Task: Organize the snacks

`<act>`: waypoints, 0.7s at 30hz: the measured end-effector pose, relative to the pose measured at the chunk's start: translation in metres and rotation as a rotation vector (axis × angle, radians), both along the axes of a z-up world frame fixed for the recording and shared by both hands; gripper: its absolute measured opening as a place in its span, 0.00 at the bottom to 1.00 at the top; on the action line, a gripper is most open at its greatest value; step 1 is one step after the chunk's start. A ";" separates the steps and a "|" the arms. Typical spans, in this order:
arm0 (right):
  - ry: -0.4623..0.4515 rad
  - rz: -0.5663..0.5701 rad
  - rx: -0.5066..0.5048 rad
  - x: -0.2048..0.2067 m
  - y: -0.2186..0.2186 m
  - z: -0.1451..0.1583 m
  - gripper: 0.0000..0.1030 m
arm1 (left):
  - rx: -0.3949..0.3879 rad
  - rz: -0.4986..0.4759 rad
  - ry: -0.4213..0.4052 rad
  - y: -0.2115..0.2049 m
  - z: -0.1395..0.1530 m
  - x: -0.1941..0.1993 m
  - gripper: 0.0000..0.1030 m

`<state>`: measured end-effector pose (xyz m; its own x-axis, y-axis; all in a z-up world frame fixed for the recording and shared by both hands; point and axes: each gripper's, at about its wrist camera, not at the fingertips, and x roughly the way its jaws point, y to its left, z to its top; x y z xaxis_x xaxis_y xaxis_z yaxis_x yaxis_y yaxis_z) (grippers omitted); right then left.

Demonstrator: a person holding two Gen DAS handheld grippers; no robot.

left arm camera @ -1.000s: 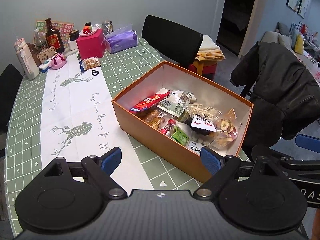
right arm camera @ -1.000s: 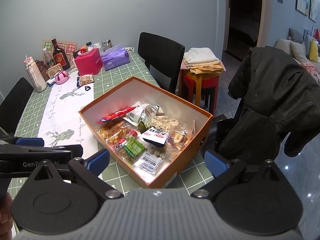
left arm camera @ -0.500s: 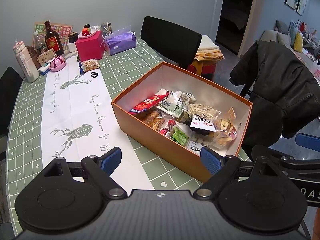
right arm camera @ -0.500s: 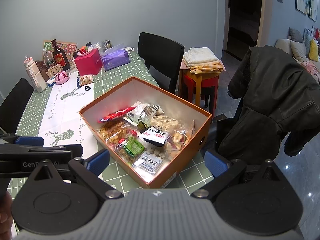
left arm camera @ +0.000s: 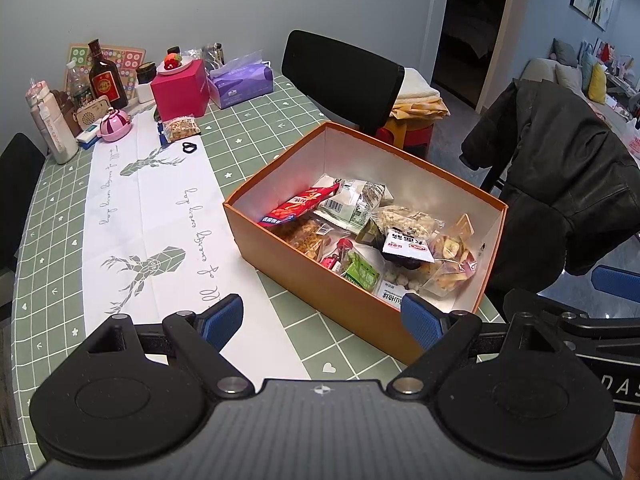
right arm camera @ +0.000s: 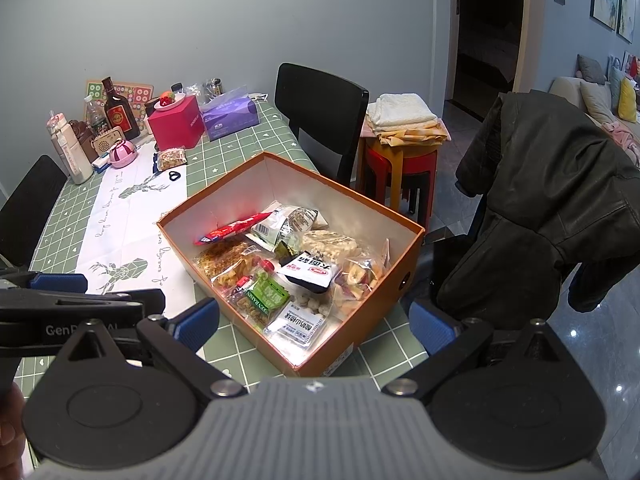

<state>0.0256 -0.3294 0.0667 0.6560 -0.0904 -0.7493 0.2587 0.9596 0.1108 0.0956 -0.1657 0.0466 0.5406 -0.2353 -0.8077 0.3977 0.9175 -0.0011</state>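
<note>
My left wrist camera sits above the near end of the table [left arm camera: 256,128] and looks forward and down along its fingers, toward the far wall, with the orange box [left arm camera: 320,276] just ahead and to the right. My right wrist camera looks from a spot further right, off the table's near corner, facing the same way, with the orange box [right arm camera: 360,320] close and nearly centred. Both views share the box, the table runner [left arm camera: 132,216], the clutter at the far end, the black chair [right arm camera: 320,92] and the draped jacket [right arm camera: 552,184]. Each camera catches the other gripper at its edge.
</note>
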 end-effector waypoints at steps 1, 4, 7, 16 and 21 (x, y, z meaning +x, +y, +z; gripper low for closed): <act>0.000 0.000 0.000 0.000 0.000 0.000 0.96 | 0.000 -0.001 -0.001 0.000 0.000 0.000 1.00; 0.002 -0.002 0.001 -0.001 0.001 -0.001 0.96 | 0.000 0.000 0.001 0.000 0.000 0.000 1.00; 0.002 -0.002 0.001 0.000 0.001 -0.001 0.96 | 0.000 0.000 0.000 0.000 0.000 0.001 1.00; 0.005 -0.002 0.001 0.000 0.001 -0.003 0.96 | 0.003 0.002 0.000 0.002 -0.002 0.003 1.00; 0.005 -0.003 0.002 0.001 0.002 -0.003 0.96 | 0.003 0.000 0.001 0.003 -0.003 0.004 1.00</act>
